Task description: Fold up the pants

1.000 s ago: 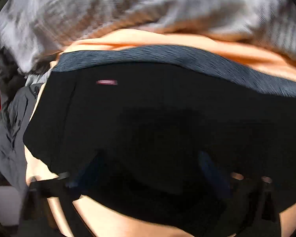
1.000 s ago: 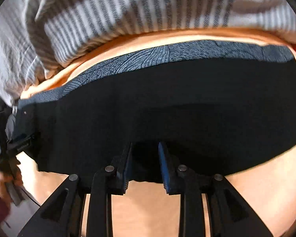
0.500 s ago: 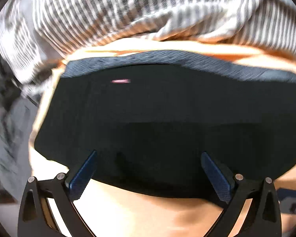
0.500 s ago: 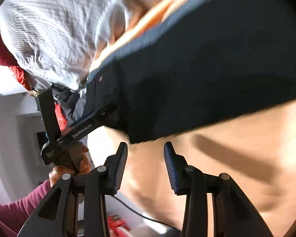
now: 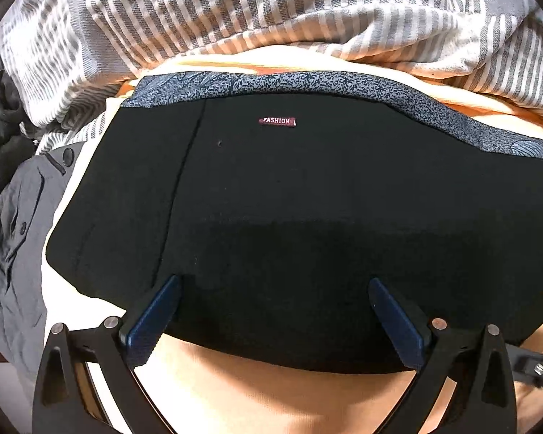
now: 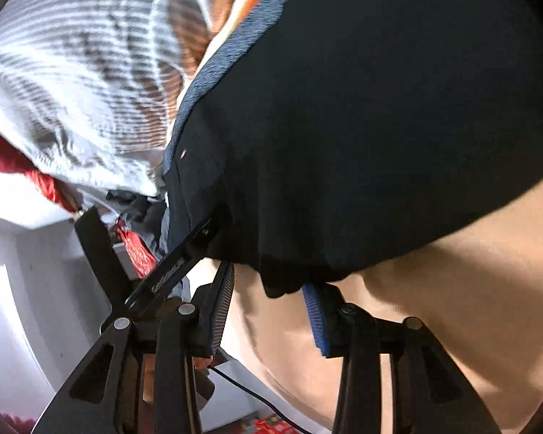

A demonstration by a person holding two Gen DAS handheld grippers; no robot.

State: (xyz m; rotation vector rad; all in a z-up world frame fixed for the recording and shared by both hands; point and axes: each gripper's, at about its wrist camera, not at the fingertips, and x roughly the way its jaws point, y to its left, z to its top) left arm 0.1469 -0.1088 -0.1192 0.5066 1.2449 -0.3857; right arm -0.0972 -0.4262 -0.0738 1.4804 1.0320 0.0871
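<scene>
The black pants [image 5: 307, 199] lie folded flat on an orange sheet [image 5: 271, 398]. A speckled blue-grey band [image 5: 307, 83] runs along their far edge, and a small red label sits below it. My left gripper [image 5: 274, 279] points down over the near edge, open wide, with nothing pinched. In the right wrist view the pants [image 6: 380, 126] fill the upper right. My right gripper [image 6: 268, 276] is at their near corner. Its jaws are closing with that corner between the fingertips, and sheet still shows in the gap. The left gripper [image 6: 177, 264] shows as a black bar beside it.
A grey-and-white striped duvet [image 5: 271, 7] is bunched just beyond the pants. A grey jacket [image 5: 14, 235] lies at the left edge of the bed. In the right wrist view, red fabric [image 6: 137, 253] and a black cable [image 6: 249, 394] lie off the bed's side.
The left gripper drew back from the black fabric and now stands open at the near edge. The right gripper swung left and rolled, from the middle of the near edge to the corner.
</scene>
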